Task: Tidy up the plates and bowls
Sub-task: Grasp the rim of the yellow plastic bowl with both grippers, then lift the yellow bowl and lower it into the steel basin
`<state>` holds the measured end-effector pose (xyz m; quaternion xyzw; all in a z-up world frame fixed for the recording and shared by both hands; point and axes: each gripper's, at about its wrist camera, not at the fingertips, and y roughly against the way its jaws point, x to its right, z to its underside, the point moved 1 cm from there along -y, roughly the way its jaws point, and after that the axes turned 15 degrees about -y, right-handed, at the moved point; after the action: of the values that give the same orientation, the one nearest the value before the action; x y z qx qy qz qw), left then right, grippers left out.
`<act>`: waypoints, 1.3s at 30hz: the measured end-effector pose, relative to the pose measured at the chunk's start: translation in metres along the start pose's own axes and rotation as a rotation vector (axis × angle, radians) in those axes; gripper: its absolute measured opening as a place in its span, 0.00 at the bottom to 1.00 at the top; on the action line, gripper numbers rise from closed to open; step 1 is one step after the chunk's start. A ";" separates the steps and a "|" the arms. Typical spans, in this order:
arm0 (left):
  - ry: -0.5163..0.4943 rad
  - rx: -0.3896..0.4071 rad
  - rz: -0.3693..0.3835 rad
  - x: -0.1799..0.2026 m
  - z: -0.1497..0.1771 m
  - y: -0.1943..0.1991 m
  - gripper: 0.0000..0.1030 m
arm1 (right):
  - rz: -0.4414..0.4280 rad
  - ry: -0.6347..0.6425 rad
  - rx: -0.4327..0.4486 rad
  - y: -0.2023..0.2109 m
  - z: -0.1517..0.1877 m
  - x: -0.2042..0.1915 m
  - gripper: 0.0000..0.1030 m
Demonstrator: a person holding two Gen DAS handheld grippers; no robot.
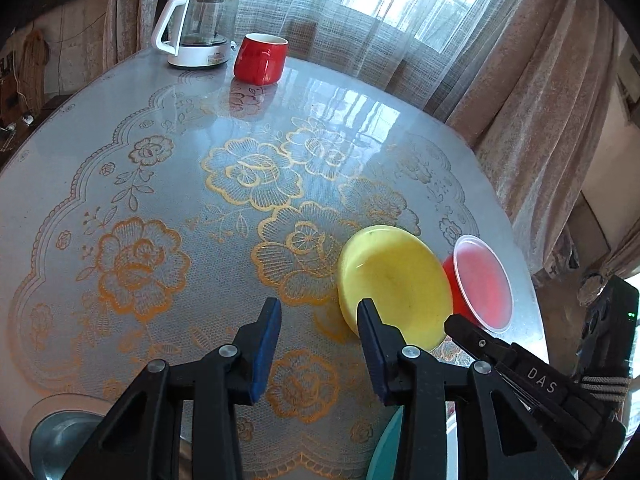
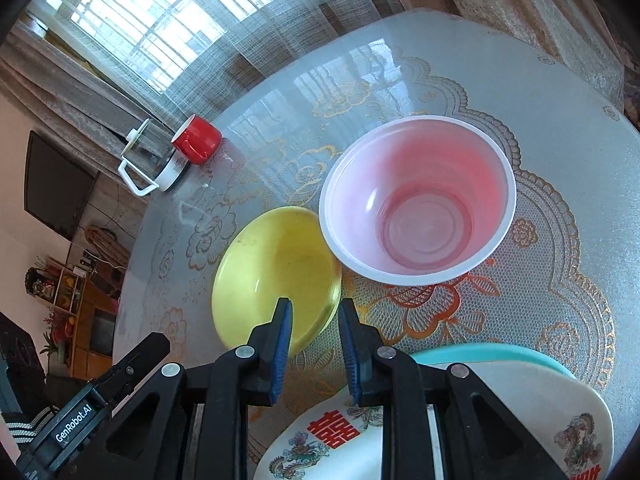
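A yellow bowl [image 1: 396, 284] [image 2: 276, 276] sits on the lace-patterned table, touching a translucent red plastic bowl [image 1: 482, 284] [image 2: 420, 200] beside it. My right gripper [image 2: 316, 308] hovers at the yellow bowl's near rim, jaws narrowly apart: one pad is over the bowl's inside, the other outside, and a gap shows between the pads and the rim. One of its fingers [image 1: 472, 336] shows in the left wrist view at the bowl's right edge. My left gripper [image 1: 318, 314] is open over bare tablecloth, just left of the yellow bowl, with nothing between its pads.
A white plate with red characters and dragons [image 2: 500, 420] lies on a teal plate [image 2: 480, 354] [image 1: 384, 448] under the right gripper. A steel bowl [image 1: 56, 440] is at the near left edge. A red mug [image 1: 260, 58] and a glass kettle [image 1: 198, 28] stand at the far edge by curtains.
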<state>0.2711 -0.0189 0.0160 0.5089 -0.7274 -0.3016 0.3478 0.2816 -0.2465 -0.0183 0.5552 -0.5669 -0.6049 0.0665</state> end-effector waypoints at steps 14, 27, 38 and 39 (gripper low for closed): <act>-0.036 -0.059 0.033 0.012 0.001 -0.036 0.14 | 0.030 0.092 -0.010 -0.014 0.002 -0.013 0.14; -0.056 0.009 0.012 0.000 0.021 0.028 0.14 | -0.102 0.131 -0.001 0.020 0.026 -0.028 0.13; -0.051 0.092 -0.009 -0.013 0.054 0.097 0.15 | -0.209 0.204 0.005 0.060 0.069 -0.052 0.13; -0.048 0.099 -0.011 -0.016 0.058 0.103 0.15 | -0.220 0.209 0.003 0.062 0.073 -0.054 0.13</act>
<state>0.1728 0.0319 0.0613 0.5222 -0.7466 -0.2793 0.3032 0.2131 -0.1851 0.0425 0.6739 -0.4935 -0.5468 0.0577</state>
